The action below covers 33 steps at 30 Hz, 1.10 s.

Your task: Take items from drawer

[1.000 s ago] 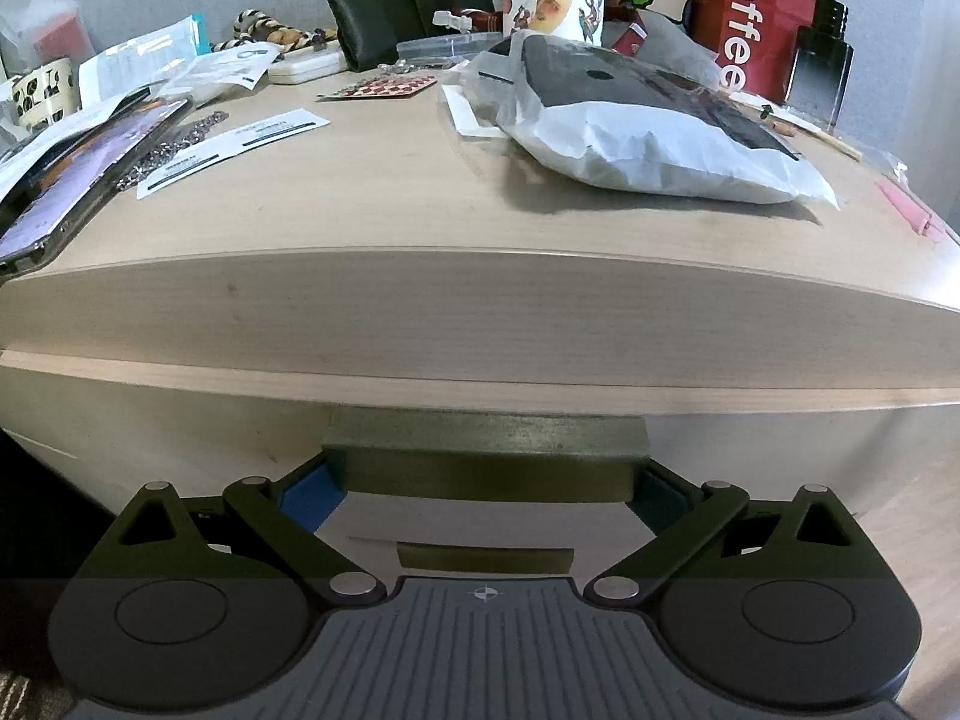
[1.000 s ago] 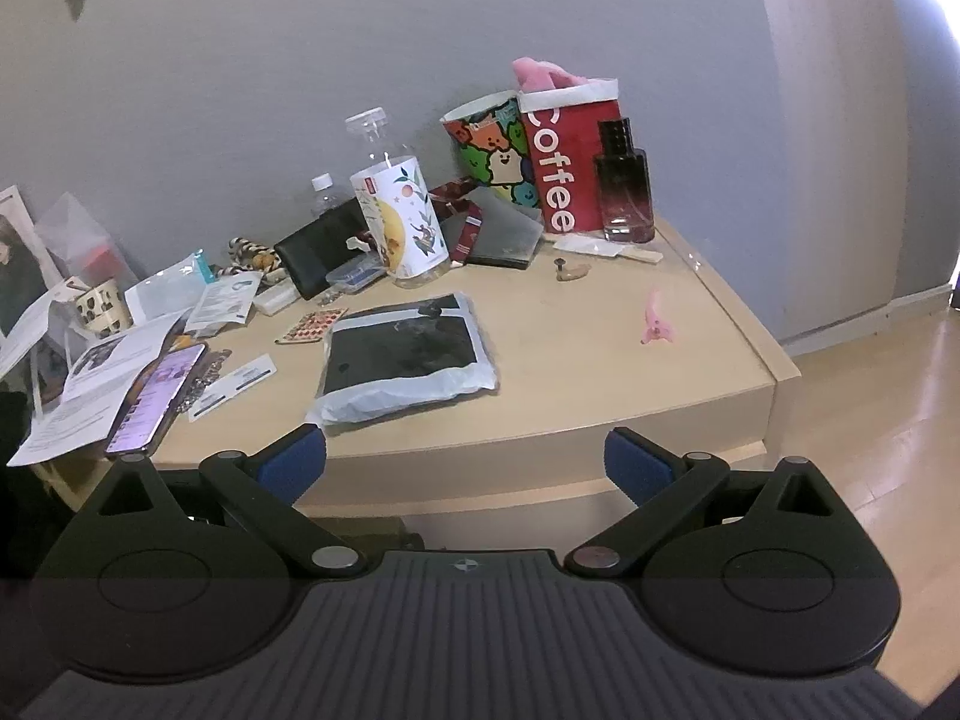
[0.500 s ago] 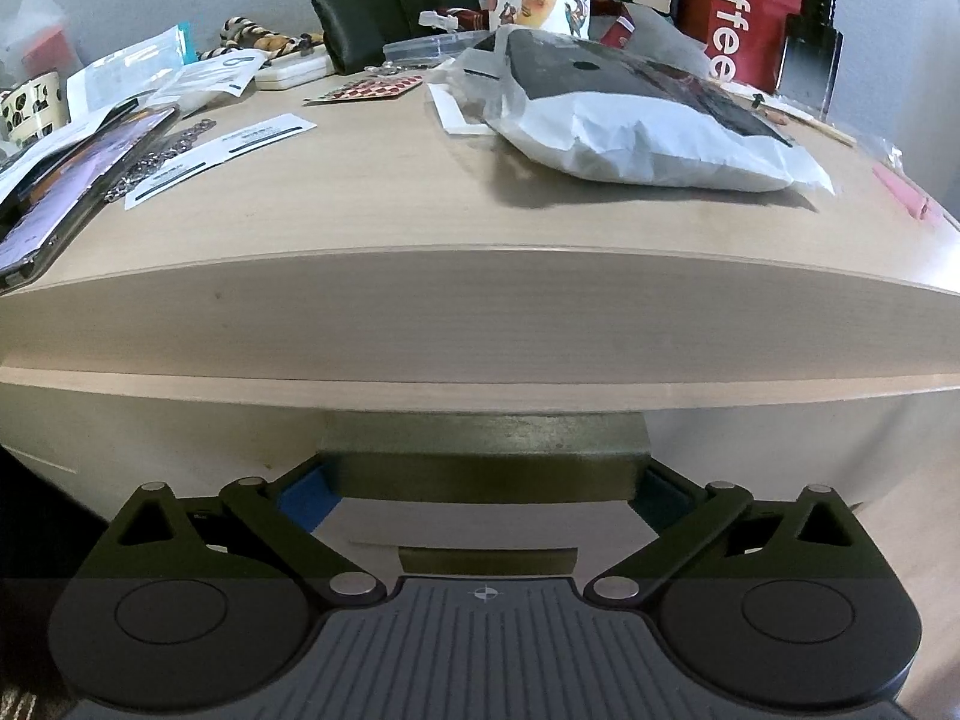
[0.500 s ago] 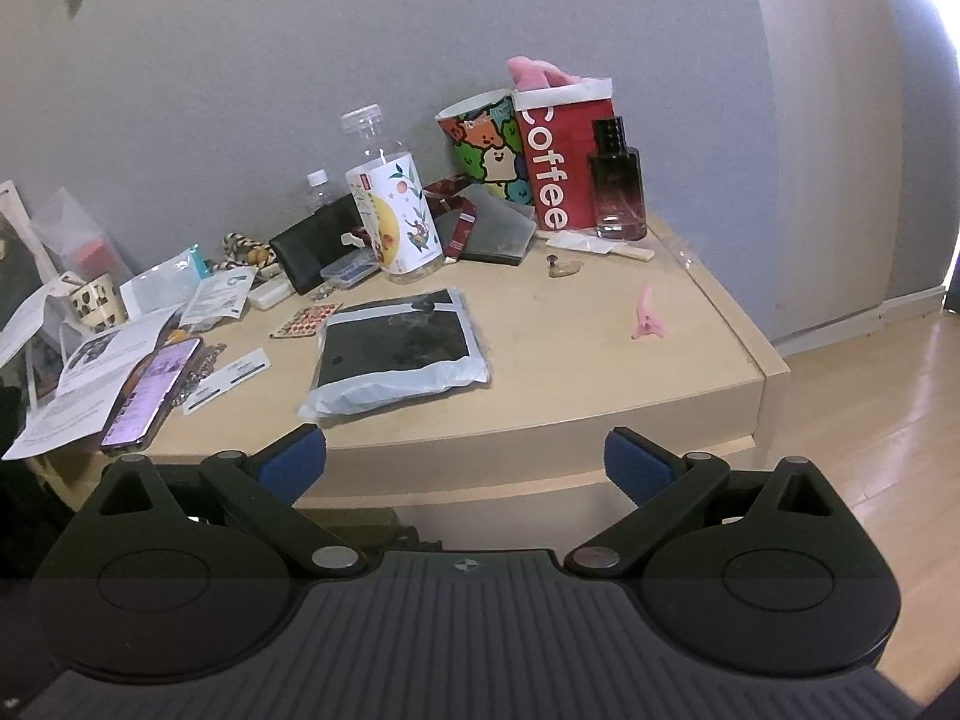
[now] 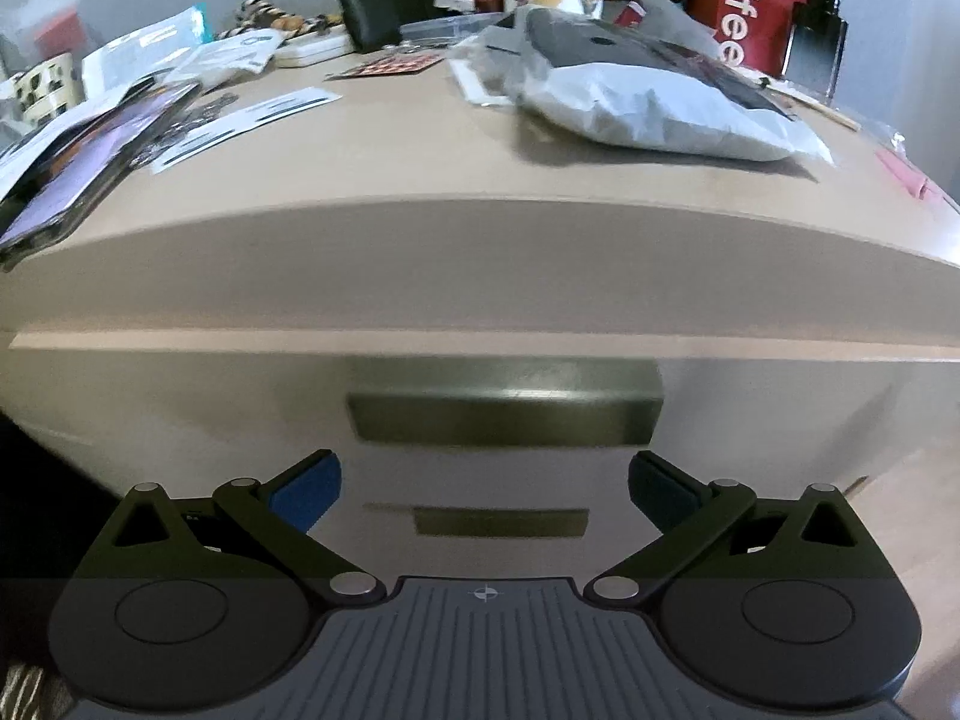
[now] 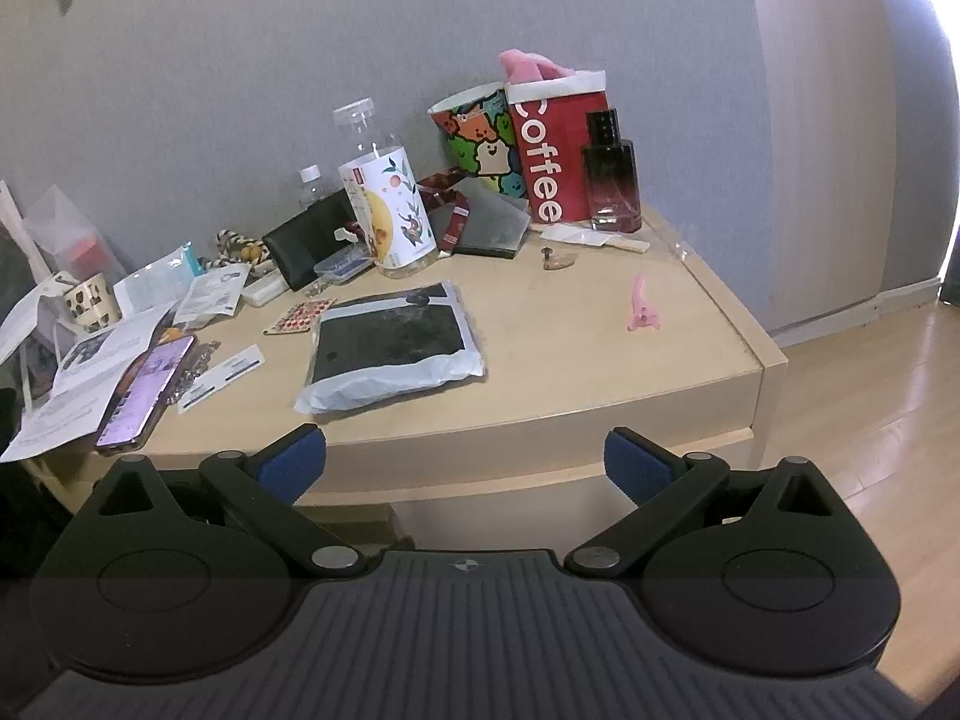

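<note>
Pale wood-grain desk (image 5: pixel 480 276) — flat metal drawer handle (image 5: pixel 504 417) above left claw (image 5: pixel 485 489), right claw (image 6: pixel 465 462) both agape, empty.

My left gripper (image 5: pixel 485 495) sits low before the drawer (image 5: pixel 240 414), its handle (image 5: pixel 504 417) just above my fingers; my right gripper (image 6: pixel 465 471) hangs back; on the desk (image 6: pixel 570 348), a parcel (image 6: pixel 390 354) lies mid-front, phone (image 6: pixel 147 387) left, clip (image 6: pixel 642 306) right.

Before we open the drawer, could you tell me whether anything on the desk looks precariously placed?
Yes: the phone at the desk's left front edge seems to overhang it slightly. The perfume bottle stands upright; nothing looks spilled.
</note>
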Motion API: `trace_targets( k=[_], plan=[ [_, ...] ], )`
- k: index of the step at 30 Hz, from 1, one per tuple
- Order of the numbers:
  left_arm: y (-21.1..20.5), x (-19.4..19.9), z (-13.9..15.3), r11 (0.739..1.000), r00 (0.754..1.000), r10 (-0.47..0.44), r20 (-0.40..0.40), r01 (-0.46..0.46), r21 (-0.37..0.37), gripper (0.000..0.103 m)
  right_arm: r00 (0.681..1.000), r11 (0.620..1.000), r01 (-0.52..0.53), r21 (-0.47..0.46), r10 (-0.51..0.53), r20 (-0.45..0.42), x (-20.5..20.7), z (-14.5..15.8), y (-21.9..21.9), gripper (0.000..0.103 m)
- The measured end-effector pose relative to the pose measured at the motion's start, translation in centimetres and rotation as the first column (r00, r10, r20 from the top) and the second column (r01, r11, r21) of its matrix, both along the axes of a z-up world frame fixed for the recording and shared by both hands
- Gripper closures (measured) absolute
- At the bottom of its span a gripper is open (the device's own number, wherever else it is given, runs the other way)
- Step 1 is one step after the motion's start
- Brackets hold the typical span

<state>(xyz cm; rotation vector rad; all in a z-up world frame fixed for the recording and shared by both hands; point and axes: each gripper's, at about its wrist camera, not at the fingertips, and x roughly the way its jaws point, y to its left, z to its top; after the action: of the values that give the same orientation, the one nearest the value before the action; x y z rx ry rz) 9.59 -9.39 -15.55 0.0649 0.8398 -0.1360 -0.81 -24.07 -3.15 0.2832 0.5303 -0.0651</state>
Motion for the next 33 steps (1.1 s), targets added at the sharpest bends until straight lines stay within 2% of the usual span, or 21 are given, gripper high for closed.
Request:
trace_targets(
  k=[5,12,19,24,33],
  plan=[
    [0.9,-1.6,1.7,0.999,1.0,0.03,0.007,-0.03,-0.016,0.0,1.0,1.0,0.004,-0.002,-0.004,0.015,-0.5,0.4,0.2,0.001],
    [1.9,-4.3,6.4,0.999,0.992,0.041,0.115,-0.039,-0.024,0.0,0.999,1.0,0.009,0.004,-0.01,0.038,-1.4,1.2,0.4,0.001],
    [2.9,-5.7,10.2,0.998,0.973,0.055,0.224,-0.048,-0.037,0.0,0.998,1.0,0.012,0.005,-0.012,0.069,-2.0,2.3,0.6,0.001],
    [3.8,-5.5,11.7,0.996,0.963,0.073,0.26,-0.058,-0.065,0.0,0.996,1.0,0.017,0.008,-0.018,0.092,-1.9,2.9,0.6,0.001],
    [4.0,-3.8,12.7,0.997,0.949,0.067,0.308,-0.05,-0.061,0.0,0.993,1.0,0.024,-0.007,-0.023,0.114,-0.6,3.3,0.6,0.001]
  ],
)
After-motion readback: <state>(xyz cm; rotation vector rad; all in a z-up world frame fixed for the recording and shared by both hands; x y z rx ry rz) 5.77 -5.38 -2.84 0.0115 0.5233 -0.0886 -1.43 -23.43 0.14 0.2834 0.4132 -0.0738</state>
